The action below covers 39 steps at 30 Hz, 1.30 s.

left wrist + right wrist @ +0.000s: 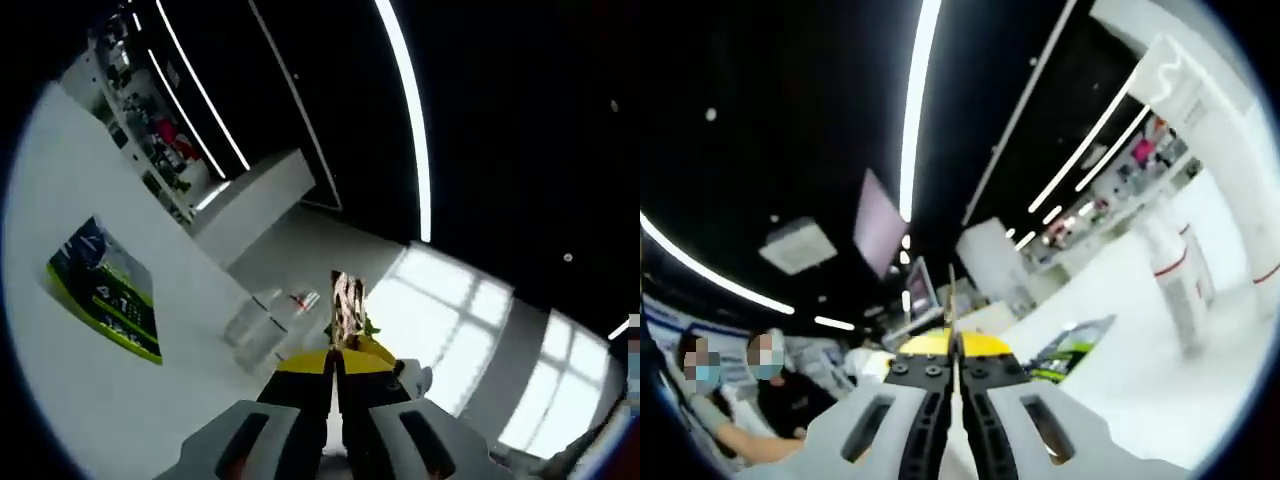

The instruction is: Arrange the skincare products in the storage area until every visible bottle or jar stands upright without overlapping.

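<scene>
My left gripper (335,352) is shut, its yellow-tipped jaws pressed together on a small flat packet (347,300) with a brown and green pattern, which sticks up past the tips. Beyond it lie clear plastic containers (256,322) on a white surface. My right gripper (954,345) is shut too, and a thin flat piece (951,295) seen edge-on rises from between its tips. Two tall white bottles with red bands, one (1172,272) nearer the middle and one (1252,215) at the right edge, stand upright on the white surface in the right gripper view.
A green and black leaflet (105,292) lies on the white surface (60,200); the same leaflet (1070,350) appears beyond the right jaws. Shelves of products (150,130) stand far off. Two people (735,385) sit at the lower left. Bright light strips run overhead.
</scene>
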Motion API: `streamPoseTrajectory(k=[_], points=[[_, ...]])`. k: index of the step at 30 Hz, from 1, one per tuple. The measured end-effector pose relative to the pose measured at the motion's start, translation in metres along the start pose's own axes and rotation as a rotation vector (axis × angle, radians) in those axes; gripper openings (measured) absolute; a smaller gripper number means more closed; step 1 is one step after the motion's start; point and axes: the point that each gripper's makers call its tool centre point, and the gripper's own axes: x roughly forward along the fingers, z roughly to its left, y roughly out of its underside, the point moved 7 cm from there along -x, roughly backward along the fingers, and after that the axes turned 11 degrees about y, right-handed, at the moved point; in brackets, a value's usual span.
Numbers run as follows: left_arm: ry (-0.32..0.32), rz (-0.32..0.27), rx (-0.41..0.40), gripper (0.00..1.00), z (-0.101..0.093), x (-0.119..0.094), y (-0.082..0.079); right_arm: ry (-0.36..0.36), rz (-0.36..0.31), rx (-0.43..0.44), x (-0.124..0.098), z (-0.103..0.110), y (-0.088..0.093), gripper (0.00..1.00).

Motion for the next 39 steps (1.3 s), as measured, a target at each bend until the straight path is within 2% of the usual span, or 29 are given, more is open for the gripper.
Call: streamPoseTrajectory(k=[3,5,6,8,13,18,22,23,25,26,27,28,31,35,39], points=[[-0.017,-0.035,-0.008,0.02,0.001,-0.004,-0.002,0.004,0.062,-0.021,0.002,0.000,0.008,0.00],[0.015,-0.077,-0.027,0.01,-0.002,-0.005,-0.004,0.015,0.116,-0.044,0.002,0.000,0.014,0.00],[0.037,-0.095,-0.061,0.01,-0.004,-0.006,-0.004,0.007,0.134,-0.054,0.003,0.002,0.017,0.00],[0.033,-0.102,-0.067,0.01,-0.003,-0.008,-0.004,-0.011,0.160,-0.054,0.004,0.006,0.021,0.00],[0.029,-0.111,-0.056,0.04,-0.008,-0.006,0.000,0.000,0.167,-0.043,0.004,0.002,0.021,0.00],[-0.003,-0.064,0.024,0.12,-0.008,-0.002,0.006,0.010,0.122,-0.028,0.002,-0.001,0.015,0.00],[-0.013,0.063,0.104,0.12,-0.011,0.005,0.020,-0.006,0.123,-0.022,0.002,0.001,0.015,0.00],[-0.010,0.096,0.139,0.10,-0.014,0.007,0.023,-0.013,0.134,-0.029,0.002,0.002,0.016,0.00],[0.003,0.133,0.157,0.04,-0.017,0.007,0.027,-0.023,0.153,-0.037,0.003,0.004,0.019,0.00],[-0.022,0.107,0.152,0.03,-0.017,0.004,0.024,-0.034,0.134,-0.047,0.002,0.005,0.017,0.00],[-0.003,0.105,0.142,0.01,-0.019,0.004,0.024,-0.024,0.141,-0.044,0.001,0.005,0.018,0.01],[0.016,0.099,0.088,0.01,-0.022,0.003,0.024,-0.027,0.142,-0.048,0.001,0.005,0.019,0.02],[-0.003,0.068,0.092,0.01,-0.015,-0.002,0.015,-0.024,0.155,-0.058,0.001,0.006,0.021,0.01],[-0.001,0.058,0.089,0.01,-0.014,-0.002,0.013,-0.043,0.189,-0.075,0.000,0.013,0.028,0.01],[-0.007,0.058,0.101,0.01,-0.014,-0.003,0.014,-0.035,0.194,-0.089,-0.002,0.013,0.028,0.02]])
